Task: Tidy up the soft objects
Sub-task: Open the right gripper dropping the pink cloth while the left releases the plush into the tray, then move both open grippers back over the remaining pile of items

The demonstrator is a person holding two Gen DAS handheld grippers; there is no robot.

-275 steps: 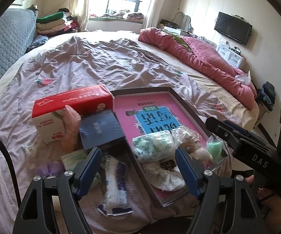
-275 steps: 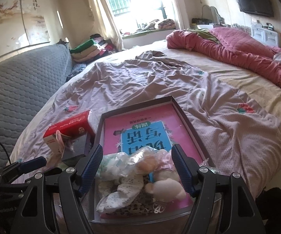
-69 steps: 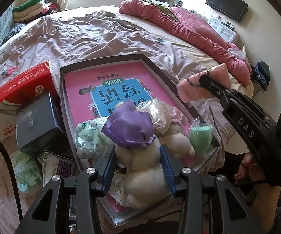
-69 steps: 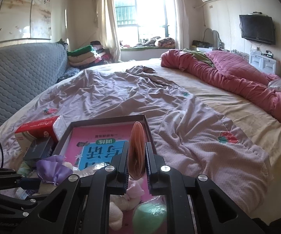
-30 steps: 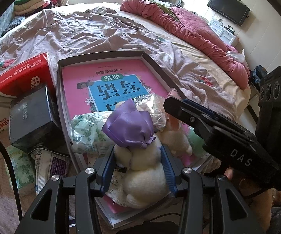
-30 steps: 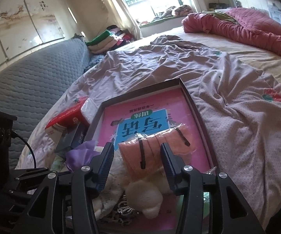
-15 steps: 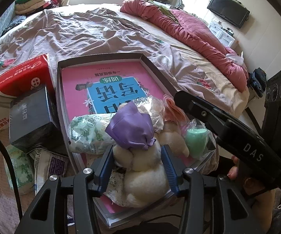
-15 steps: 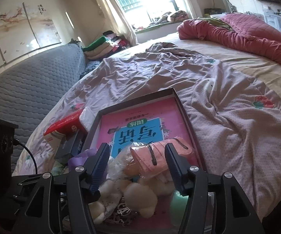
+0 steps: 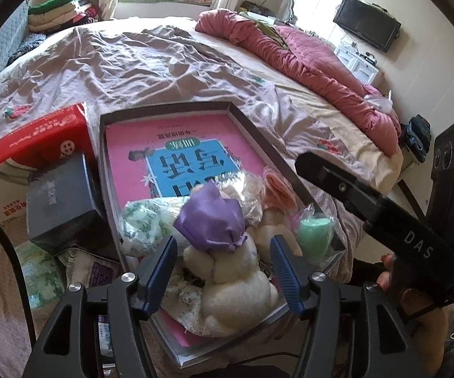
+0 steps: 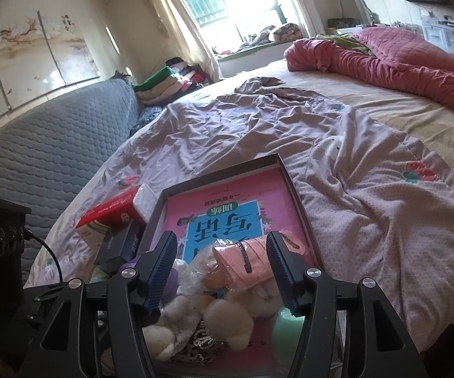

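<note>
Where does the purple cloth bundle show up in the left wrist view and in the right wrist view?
Left wrist view: the purple cloth bundle sits low centre, on the cream plush toy, just ahead of the blue fingers.
Right wrist view: only a purple sliver shows low left, behind the left-hand finger.
Shared landmark: the pink book in the tray.

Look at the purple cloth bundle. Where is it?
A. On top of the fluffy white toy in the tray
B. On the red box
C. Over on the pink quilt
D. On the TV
A: the purple cloth bundle sits on the fluffy white toy, in the tray with the pink book.
</note>
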